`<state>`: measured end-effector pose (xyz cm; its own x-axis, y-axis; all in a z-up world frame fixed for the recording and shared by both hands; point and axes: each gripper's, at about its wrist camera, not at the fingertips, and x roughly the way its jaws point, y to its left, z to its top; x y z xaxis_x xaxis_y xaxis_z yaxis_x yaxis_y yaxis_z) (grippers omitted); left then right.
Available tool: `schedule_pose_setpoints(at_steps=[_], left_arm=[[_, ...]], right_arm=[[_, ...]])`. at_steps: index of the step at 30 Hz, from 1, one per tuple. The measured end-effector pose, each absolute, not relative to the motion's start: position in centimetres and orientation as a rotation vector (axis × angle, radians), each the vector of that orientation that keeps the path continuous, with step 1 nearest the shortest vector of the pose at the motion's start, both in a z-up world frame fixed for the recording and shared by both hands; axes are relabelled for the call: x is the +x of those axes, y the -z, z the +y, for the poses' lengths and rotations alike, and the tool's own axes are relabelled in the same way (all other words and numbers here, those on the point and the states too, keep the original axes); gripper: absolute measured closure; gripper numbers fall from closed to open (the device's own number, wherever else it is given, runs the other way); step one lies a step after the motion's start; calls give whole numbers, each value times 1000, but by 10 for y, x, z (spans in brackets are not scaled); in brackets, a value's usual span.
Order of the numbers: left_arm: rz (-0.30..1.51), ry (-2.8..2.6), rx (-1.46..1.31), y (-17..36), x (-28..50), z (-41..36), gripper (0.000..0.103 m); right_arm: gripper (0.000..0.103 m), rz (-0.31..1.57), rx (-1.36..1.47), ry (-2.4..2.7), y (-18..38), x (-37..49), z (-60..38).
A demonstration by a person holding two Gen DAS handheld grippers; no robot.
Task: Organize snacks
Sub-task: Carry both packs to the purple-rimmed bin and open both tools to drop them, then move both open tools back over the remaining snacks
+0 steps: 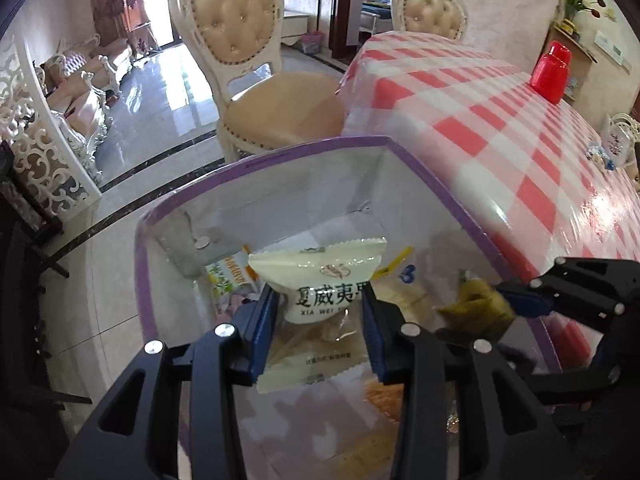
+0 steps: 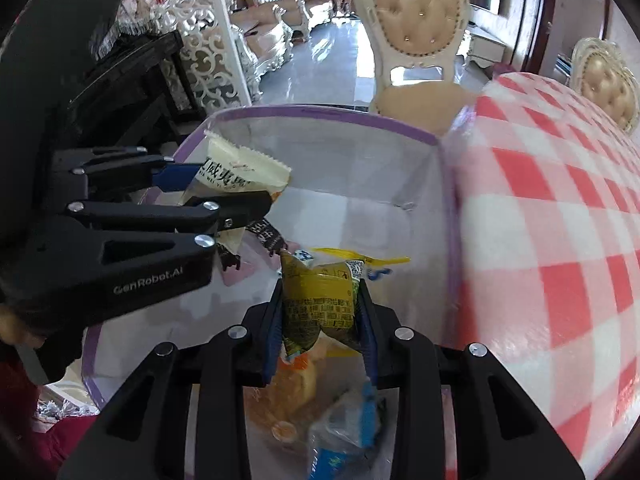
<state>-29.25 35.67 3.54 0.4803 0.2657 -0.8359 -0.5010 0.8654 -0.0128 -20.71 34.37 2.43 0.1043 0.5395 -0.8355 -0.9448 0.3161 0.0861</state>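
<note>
My left gripper (image 1: 320, 300) is shut on a cream-white snack packet (image 1: 320, 280) with dark Chinese print, held over a clear bin with a purple rim (image 1: 280, 156). It also shows in the right wrist view (image 2: 224, 196), with the packet (image 2: 248, 168) between its fingers. My right gripper (image 2: 320, 300) is shut on a yellow-green snack packet (image 2: 320, 296), also over the bin (image 2: 320, 114). That packet shows at the right in the left wrist view (image 1: 476, 304). Several other wrapped snacks (image 2: 344, 432) lie in the bin's bottom.
The bin stands beside a table with a red-and-white checked cloth (image 1: 500, 120). A red jar (image 1: 552, 72) stands on the table's far side. A cream padded chair (image 1: 248, 60) stands behind the bin, another (image 1: 432, 8) at the table's far end.
</note>
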Motion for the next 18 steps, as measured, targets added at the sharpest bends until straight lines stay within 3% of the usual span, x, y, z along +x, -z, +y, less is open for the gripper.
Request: schedule_pose_setpoints(at_steps=[2, 5, 11, 18], left_arm=[[977, -497, -256, -37, -293, 357, 59], [971, -561, -217, -42, -293, 358, 17], [911, -652, -193, -66, -274, 350, 9], [877, -408, -156, -87, -155, 261, 3]], right_arm=[[66, 911, -558, -1190, -22, -210, 347], [48, 888, -551, -1207, -23, -208, 342], [32, 850, -465, -1202, -40, -180, 297], [23, 803, -192, -933, -60, -83, 147]])
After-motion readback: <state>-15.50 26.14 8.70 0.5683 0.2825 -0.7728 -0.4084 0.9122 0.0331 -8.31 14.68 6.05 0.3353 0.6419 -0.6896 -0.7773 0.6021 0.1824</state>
